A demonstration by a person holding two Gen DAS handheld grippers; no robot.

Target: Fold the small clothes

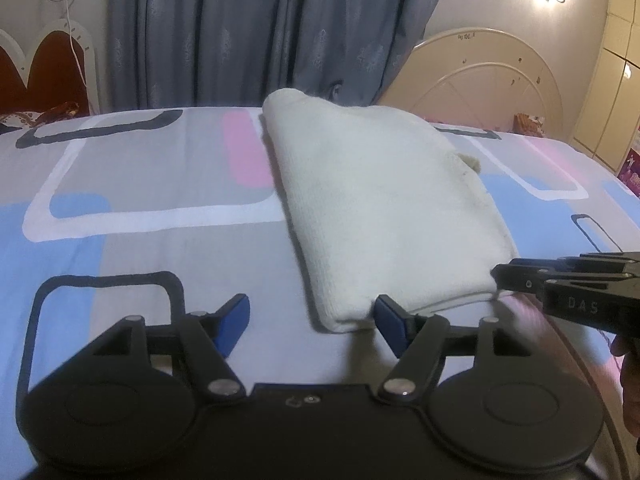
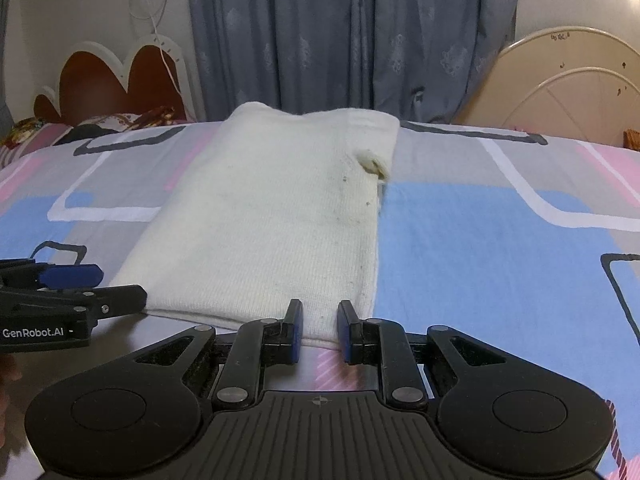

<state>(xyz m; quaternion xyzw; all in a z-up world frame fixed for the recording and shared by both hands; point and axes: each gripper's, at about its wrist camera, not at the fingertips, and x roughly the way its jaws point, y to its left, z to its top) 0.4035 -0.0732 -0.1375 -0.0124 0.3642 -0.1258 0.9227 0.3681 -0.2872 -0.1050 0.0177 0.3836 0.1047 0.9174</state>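
A cream knitted garment [image 1: 380,208] lies folded into a long rectangle on the bed; it also shows in the right wrist view [image 2: 272,216]. My left gripper [image 1: 312,328] is open and empty, its jaws wide apart at the garment's near left corner; its right pad [image 1: 390,320] is at the cloth's edge. My right gripper [image 2: 319,332] is open with a narrow gap, its fingertips at the garment's near right edge, holding nothing. Each gripper shows in the other's view: the right [image 1: 520,278], the left [image 2: 72,280].
The bed has a sheet [image 1: 140,184] patterned in grey, blue, pink and white. Blue-grey curtains [image 1: 260,28] hang behind it. A red and white headboard [image 2: 108,76] stands at the left, a cream headboard [image 1: 492,76] at the right, and cupboards [image 1: 616,92] at the far right.
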